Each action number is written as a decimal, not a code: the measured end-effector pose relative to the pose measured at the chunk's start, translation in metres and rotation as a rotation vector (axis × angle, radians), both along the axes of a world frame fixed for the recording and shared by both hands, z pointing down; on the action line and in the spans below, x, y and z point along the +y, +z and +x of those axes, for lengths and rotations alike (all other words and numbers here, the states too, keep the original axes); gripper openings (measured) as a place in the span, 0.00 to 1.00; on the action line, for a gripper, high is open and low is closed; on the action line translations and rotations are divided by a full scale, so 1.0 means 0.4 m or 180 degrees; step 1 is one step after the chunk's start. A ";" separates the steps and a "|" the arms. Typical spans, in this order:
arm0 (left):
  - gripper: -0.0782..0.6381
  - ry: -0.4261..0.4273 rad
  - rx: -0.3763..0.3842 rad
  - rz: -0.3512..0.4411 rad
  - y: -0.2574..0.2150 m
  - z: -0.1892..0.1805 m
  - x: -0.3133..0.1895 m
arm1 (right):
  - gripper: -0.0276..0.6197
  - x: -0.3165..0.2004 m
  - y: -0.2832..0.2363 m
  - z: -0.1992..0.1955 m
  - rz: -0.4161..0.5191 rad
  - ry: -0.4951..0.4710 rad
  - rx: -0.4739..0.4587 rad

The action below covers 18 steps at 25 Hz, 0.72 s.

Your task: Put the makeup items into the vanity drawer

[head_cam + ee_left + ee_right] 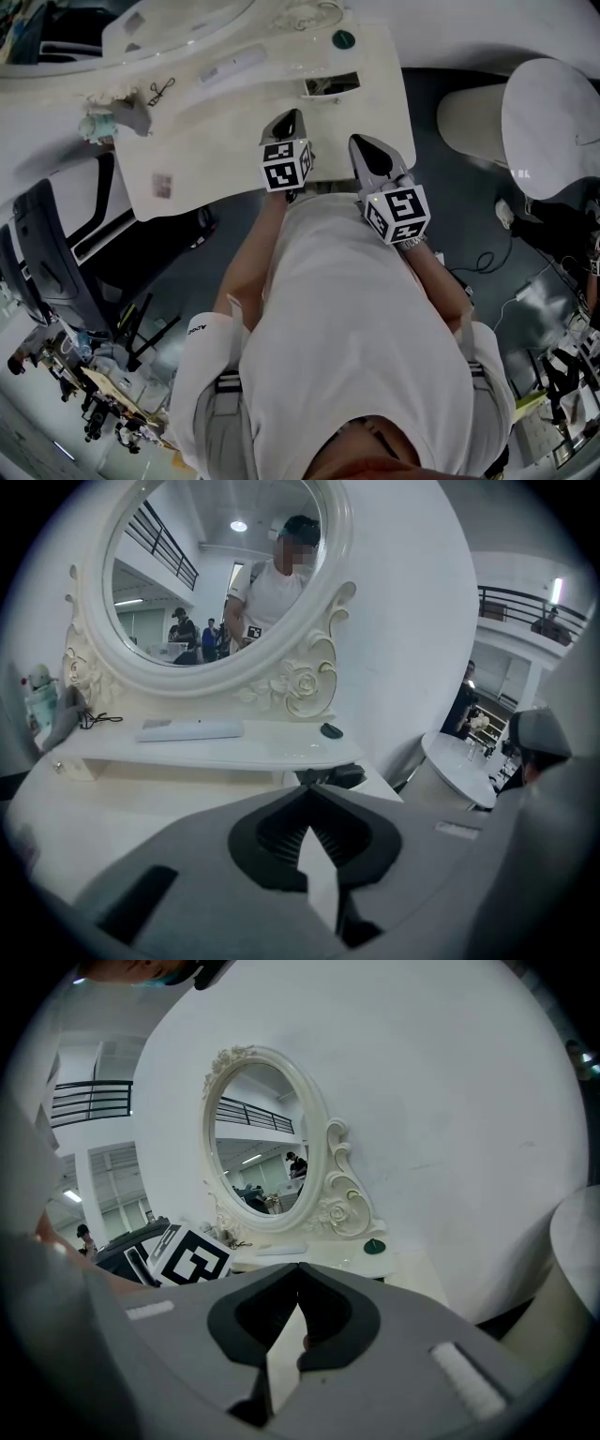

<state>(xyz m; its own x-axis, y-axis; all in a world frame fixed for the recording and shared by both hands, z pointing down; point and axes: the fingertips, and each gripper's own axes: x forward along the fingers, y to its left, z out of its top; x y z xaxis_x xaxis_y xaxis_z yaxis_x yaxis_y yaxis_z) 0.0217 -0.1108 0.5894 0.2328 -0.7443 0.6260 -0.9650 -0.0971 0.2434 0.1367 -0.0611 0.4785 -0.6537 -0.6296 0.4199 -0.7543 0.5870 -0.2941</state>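
Note:
The white vanity table (216, 159) stands ahead of me, its small drawer (331, 84) pulled open with dark items inside. The same drawer (330, 776) shows just beyond the left jaws in the left gripper view. On the shelf lie a round dark-green compact (343, 39) (331, 730) (375, 1246), a long white flat case (232, 67) (190, 729) and a black clip (161, 91). My left gripper (292, 114) (312, 787) hangs over the tabletop near the drawer, shut and empty. Beside it, my right gripper (361, 141) (298, 1267) sits at the table's front edge, shut on nothing.
An oval mirror (220, 574) (258, 1147) in a carved white frame rises behind the shelf. A pale teal bottle and a grey object (105, 120) stand at the table's left end. A white round stool (548, 122) is at the right and a black chair (47, 253) at the left.

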 end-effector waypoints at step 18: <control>0.12 0.0163 0.0264 0.0946 -0.248 -0.250 0.187 | 0.05 0.069 -0.031 -0.307 0.0243 -0.0299 0.0042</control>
<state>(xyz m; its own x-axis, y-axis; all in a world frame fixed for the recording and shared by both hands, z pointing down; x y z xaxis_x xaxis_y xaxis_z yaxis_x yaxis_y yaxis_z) -0.0785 -0.0361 0.4901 0.3158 -0.8779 0.3599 -0.9351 -0.2237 0.2748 0.0138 -0.0335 0.4661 -0.7060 -0.5964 0.3820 -0.6985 0.6755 -0.2363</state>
